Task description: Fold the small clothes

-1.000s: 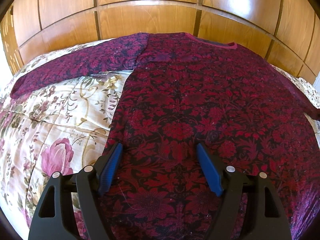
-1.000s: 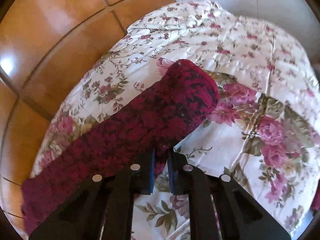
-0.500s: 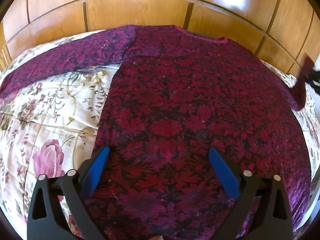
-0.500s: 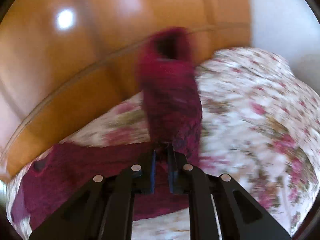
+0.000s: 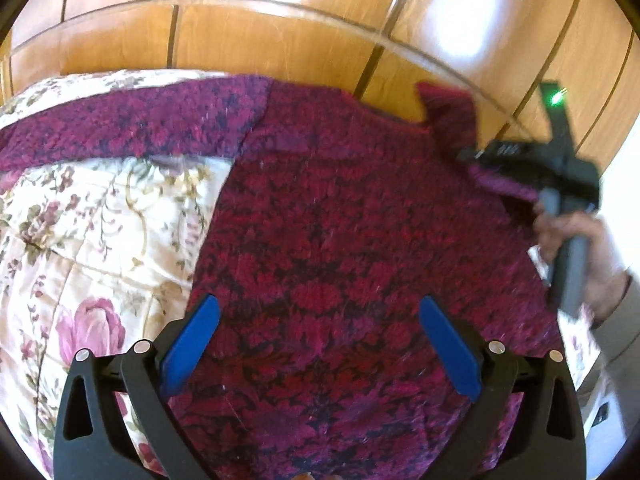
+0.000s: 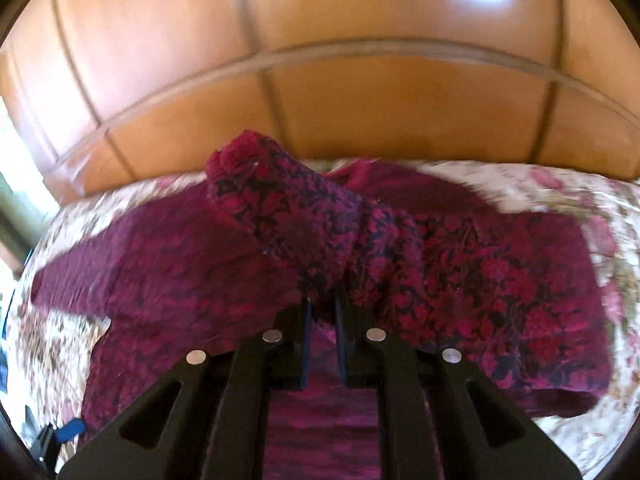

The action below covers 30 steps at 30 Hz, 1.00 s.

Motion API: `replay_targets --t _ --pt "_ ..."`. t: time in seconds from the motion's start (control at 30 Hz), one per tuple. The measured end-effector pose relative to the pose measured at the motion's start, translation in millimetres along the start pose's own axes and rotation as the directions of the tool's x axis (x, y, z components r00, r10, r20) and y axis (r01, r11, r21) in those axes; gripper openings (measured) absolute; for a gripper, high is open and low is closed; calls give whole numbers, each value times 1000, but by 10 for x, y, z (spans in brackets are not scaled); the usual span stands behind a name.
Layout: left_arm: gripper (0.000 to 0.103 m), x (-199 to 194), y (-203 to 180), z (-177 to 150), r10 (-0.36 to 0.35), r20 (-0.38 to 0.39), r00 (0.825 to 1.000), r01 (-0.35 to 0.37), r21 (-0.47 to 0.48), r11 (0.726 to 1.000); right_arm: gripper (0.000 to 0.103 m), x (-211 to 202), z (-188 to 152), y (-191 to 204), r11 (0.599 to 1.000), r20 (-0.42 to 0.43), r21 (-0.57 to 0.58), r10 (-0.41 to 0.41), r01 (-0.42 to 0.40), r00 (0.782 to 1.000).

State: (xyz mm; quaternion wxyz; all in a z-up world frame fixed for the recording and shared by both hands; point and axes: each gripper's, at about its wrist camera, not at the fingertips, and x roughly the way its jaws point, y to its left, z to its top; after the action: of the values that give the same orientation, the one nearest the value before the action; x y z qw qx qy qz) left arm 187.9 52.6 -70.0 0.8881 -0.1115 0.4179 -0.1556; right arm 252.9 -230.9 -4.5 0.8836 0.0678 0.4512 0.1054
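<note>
The dark red patterned top lies spread flat on the flowered quilt, the left gripper hovering released above its body while the right gripper, clenched on one sleeve, holds it raised, apparently to fold inward.

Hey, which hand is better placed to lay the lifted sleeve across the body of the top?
Right. The right claw is already shut on the sleeve, holding it raised over the top. The left claw is wide open with nothing gripped, over the lower part of the top.
</note>
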Motion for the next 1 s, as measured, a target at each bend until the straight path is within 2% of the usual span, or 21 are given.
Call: replay_targets --t 0.07,0.13,0.2,0.23,0.27,0.3,0.37,0.4,0.43,0.57,0.63,0.83,0.97,1.0 --pt "99 -54 5 74 -30 41 999 30 -8 1000 12 67 -54 116 1000 -12 -28 -2 1 1000" --pt "99 -23 -8 171 -68 14 998 68 -5 998 18 102 -85 204 999 -16 -48 -1 0 1000" --pt "99 25 -97 279 -86 -21 996 87 25 996 32 72 -100 244 998 -3 -55 20 -20 1000" --pt "99 42 -141 321 -81 -27 996 82 42 996 46 55 -95 267 998 5 -56 27 -26 1000" --pt "99 61 -184 382 -78 -26 997 79 49 996 51 -11 -107 266 998 22 -57 34 -33 999" --pt "99 77 -210 430 -85 -21 996 86 42 995 51 -74 -115 252 997 34 -56 45 -43 998" --pt "99 147 -234 557 -119 -29 992 120 11 993 65 -247 -152 221 997 59 -44 72 -69 996" --pt "99 184 -230 609 -123 -34 992 122 -7 992 68 -397 -241 146 996 83 -29 84 -82 993" --pt "99 234 -238 676 -125 -37 991 124 -26 992 69 -500 -285 85 995 98 -16 96 -95 991" --pt "87 528 -298 955 -152 -79 985 145 -86 986 71 -869 -610 -347 988 130 84 119 -131 984" --pt "87 713 -359 1073 -152 -108 983 143 -87 986 71 -962 -746 -563 979 129 148 119 -137 985" --pt "87 1284 -555 1302 -187 -194 963 161 -139 977 77 -964 -995 -1264 918 130 363 119 -159 984" --pt "64 1622 -660 1391 -186 -244 952 148 -166 975 78 -924 -974 -1478 886 153 425 133 -187 979" --pt "48 1679 -667 1416 -187 -241 952 149 -168 974 78 -910 -962 -1518 881 157 433 136 -192 978"
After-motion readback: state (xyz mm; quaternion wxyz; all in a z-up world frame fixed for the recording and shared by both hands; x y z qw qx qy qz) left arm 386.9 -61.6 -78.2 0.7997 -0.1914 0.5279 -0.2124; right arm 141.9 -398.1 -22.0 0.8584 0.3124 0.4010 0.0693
